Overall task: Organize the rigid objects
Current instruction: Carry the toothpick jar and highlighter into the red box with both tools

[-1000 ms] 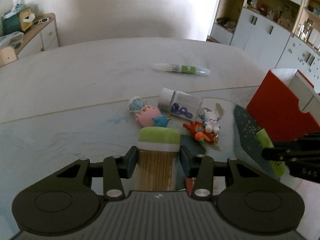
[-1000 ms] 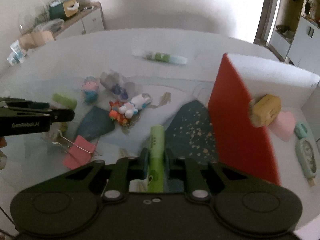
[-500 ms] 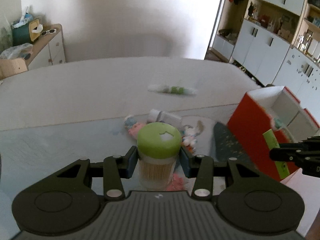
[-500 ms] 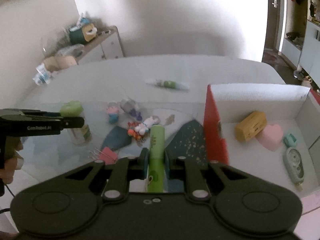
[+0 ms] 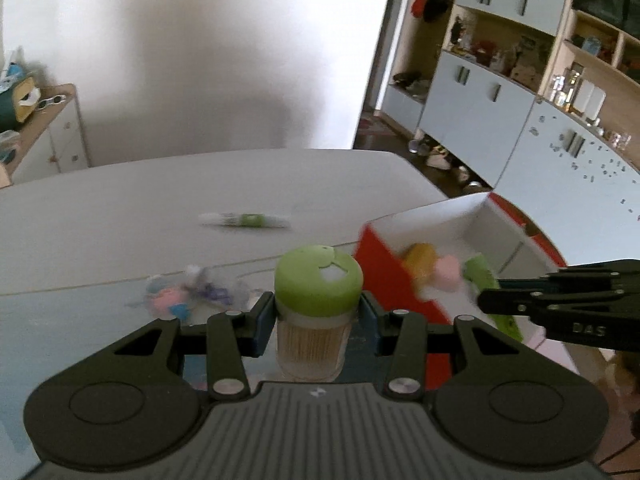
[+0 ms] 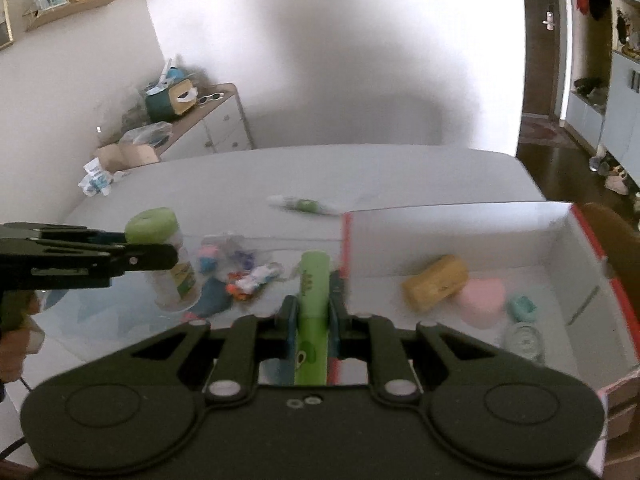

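the left gripper (image 5: 318, 322) is closed on a jar of toothpicks (image 5: 316, 312) with a green lid. the jar stands straight up in the air, its lid on top, so its long way runs up and down. in the right camera it hangs above the left part of the table (image 6: 360, 176).

on the table, going right, some small toys (image 6: 244, 272) lie in a little heap, with a clear bag mixed in (too blurry to name each one). a thin white and green tube (image 6: 304, 205) lies flat farther back, alone.

next comes the right gripper (image 6: 314, 320), closed on a green stick (image 6: 313, 312). the stick points straight ahead, away from the camera, its long way along the fingers. its far end is near the red side of the box (image 6: 568, 224).

in the box a yellow block (image 6: 434, 282), a pink heart (image 6: 482, 300) and two small bluish things already lie. so i think the job is partly done: the jar, the stick, the toys and the tube are not in yet.
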